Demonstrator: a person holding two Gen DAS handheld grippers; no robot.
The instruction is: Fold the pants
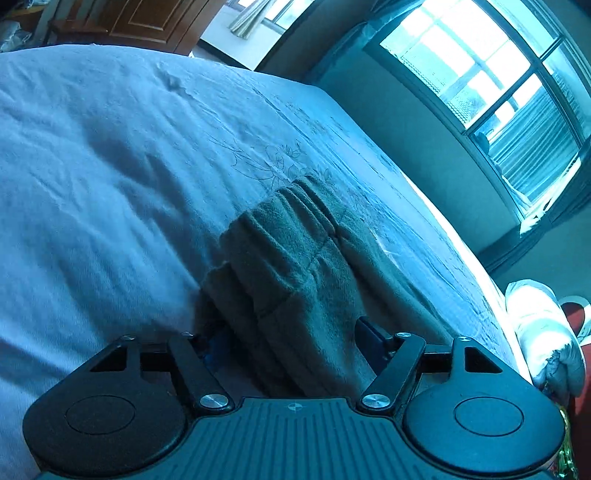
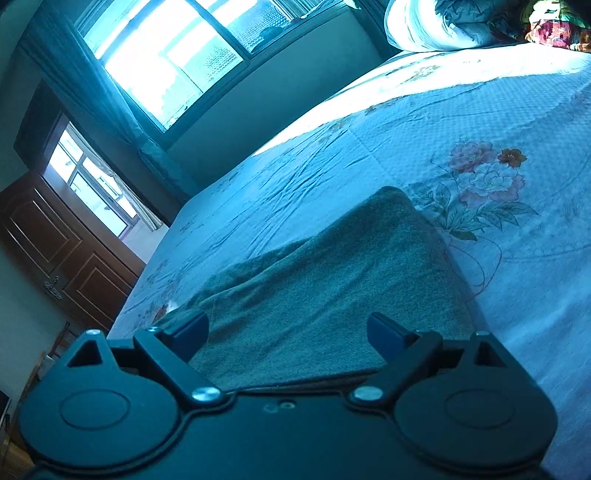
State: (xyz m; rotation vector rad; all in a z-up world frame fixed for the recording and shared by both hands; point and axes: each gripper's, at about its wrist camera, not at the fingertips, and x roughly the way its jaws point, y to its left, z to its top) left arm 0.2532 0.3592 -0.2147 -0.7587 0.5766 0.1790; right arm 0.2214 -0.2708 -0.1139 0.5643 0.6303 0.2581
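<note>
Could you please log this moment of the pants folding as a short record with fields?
surface: bed with a floral bedspread
garment: green pants, folded, lying on the bed
waistband: gathered end visible in the left wrist view
left gripper: jaws apart, pants fabric between the fingers; grip unclear
right gripper: open, over the pants, nothing pinched
bedding: pillow at the bed's far end
background: window, wooden door

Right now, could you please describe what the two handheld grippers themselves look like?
Both look alike: the left gripper and right gripper are matte black, with two round discs at the base, angled link bars on silver screws, and dark blue fingers. The left's base plate is ribbed with a small crosshair mark. No cables, hands or sleeves show.
</note>
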